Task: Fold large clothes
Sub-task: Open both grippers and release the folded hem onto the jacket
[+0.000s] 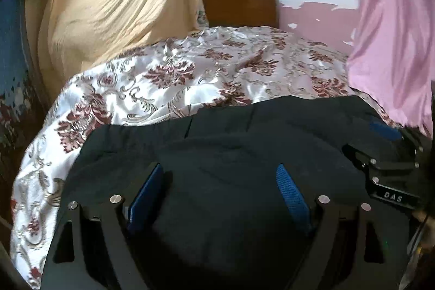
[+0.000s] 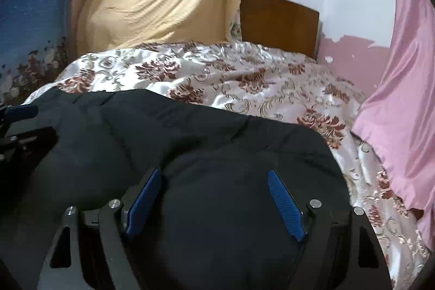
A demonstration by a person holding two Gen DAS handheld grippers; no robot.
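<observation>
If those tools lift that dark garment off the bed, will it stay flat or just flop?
The dark garment will probably flop: it already lies in soft creases and bulges between the right tool fingers. It may slide easily too, since the floral bedspread beneath looks shiny and satiny. With both tools open, the left tool included, nothing grips it yet.

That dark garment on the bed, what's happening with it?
A person is folding it with two handheld grippers. The black garment lies spread on the floral bedspread. The left gripper and right gripper are both open over the cloth at its near edge, side by side; neither is clamped on it.
</observation>
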